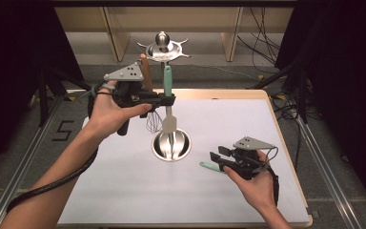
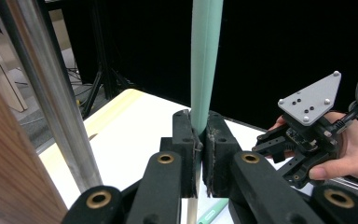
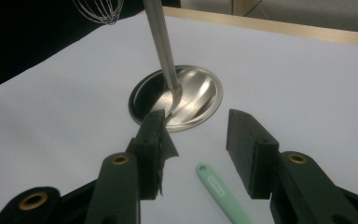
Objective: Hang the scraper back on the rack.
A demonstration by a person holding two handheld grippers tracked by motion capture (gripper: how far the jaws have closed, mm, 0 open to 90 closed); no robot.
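High view puts my left tongs [image 1: 169, 100] in the upper middle of the frame, clamped shut on the mint-green silicone-handled spatula [image 1: 167, 78], which stands upright with its handle pointing to the top of the picture and its pale blade [image 1: 168, 125] hanging just above the round polished steel base [image 1: 171, 144] of the utensil stand at the centre of the white tabletop [image 1: 124, 191]. Left gripper view confirms the grip: both black pads pinch the green handle [image 2: 205, 65] where it narrows, with the stand's steel pole [image 2: 51, 93] rising close by at the left of that frame. The stand's hook crown [image 1: 163, 47] sits directly above the handle tip in the high view, so I judge the coming move is a straight lift along the spatula's long axis toward a hook; a wire whisk [image 1: 153, 121] with a brown wooden handle already hangs beside it. My right tongs [image 1: 221, 157] rest low at the lower right, jaws spread wide and gripping nothing. Right gripper view shows a second mint-green utensil handle [image 3: 219, 191] lying flat on the tabletop between and just ahead of those jaws, its long axis running from lower right toward upper left, the holed end nearest the base [image 3: 200, 100]. That hand is plainly the nearer one to it.
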